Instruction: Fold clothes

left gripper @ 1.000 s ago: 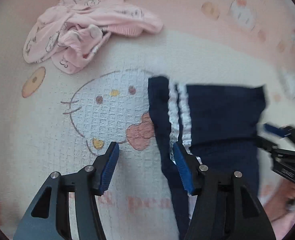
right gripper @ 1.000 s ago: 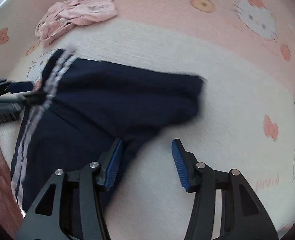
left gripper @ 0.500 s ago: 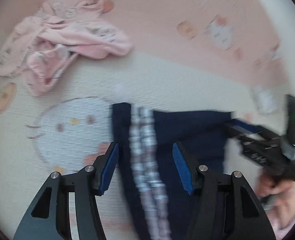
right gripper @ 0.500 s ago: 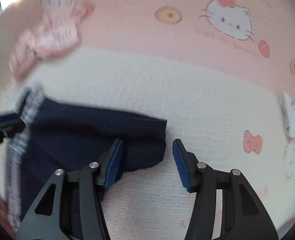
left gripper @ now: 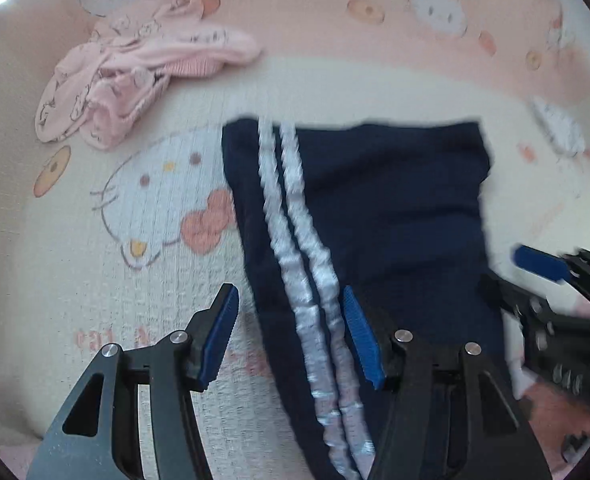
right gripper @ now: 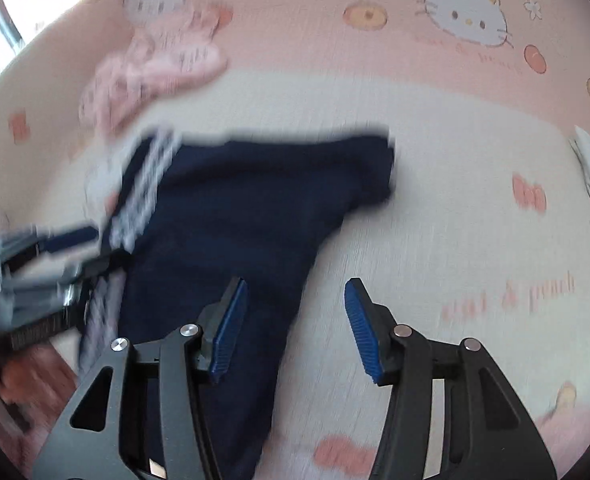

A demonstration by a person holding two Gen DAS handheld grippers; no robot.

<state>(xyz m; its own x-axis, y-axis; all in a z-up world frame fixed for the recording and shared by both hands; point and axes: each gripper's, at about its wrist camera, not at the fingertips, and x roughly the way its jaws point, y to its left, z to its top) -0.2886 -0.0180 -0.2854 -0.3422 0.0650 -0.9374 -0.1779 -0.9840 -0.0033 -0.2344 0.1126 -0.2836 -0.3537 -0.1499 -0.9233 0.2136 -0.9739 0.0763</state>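
Both grippers, left gripper (left gripper: 291,336) and right gripper (right gripper: 295,330), hover jaws open over the white-striped navy cotton trousers (left gripper: 375,208), apparently poised to grab its edges for folding.

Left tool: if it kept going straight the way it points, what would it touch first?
Probably the navy blue trousers with two white side stripes: the left tool stands open over that striped edge, though the depth is hard to judge.

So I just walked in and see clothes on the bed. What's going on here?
A person is folding clothes with a handheld gripper in each hand. Navy trousers with white side stripes lie on the cartoon-print bedspread. The left gripper hangs open over the striped edge, its jaws just closed slightly; the right gripper is open over the opposite edge. Neither is gripping. A crumpled pink garment waits further back.
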